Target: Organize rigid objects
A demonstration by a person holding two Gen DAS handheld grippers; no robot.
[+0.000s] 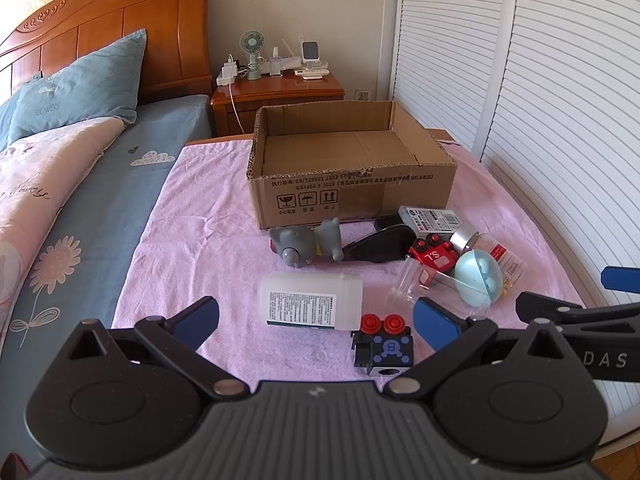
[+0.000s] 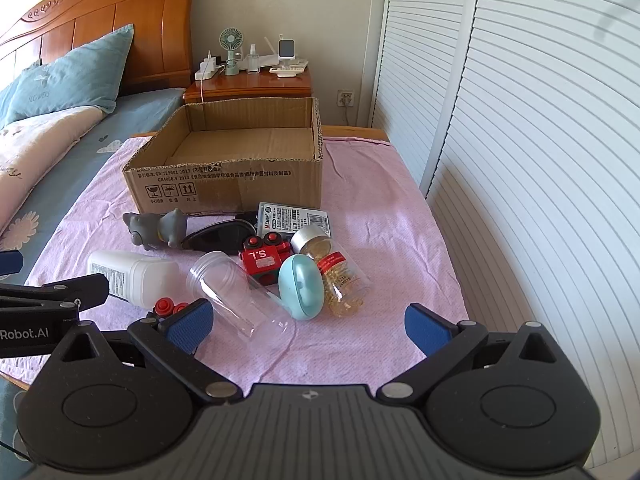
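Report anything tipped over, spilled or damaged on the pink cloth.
Three containers lie on their sides: the white bottle, the empty clear jar and the capsule jar. Nothing has spilled. The cardboard box has a ragged front rim.

The cardboard box [image 1: 352, 184] is matt brown corrugated paperboard, its cut rims ragged. Under it lies a pink cloth [image 1: 200, 248], soft and creased. The clear jar [image 2: 240, 296] is glossy see-through plastic, and the white bottle [image 1: 310, 300] a frosted, milky plastic with a paper label. The pill bottle [image 2: 340, 276] carries a brushed metal-looking cap (silvery). The teal egg case [image 2: 301, 286] is smooth satin plastic. Headboard [image 1: 120, 28] and nightstand [image 1: 280, 92] are varnished, glossy wood. The left tongs [image 1: 316, 322] are matt black plastic with blue pads.
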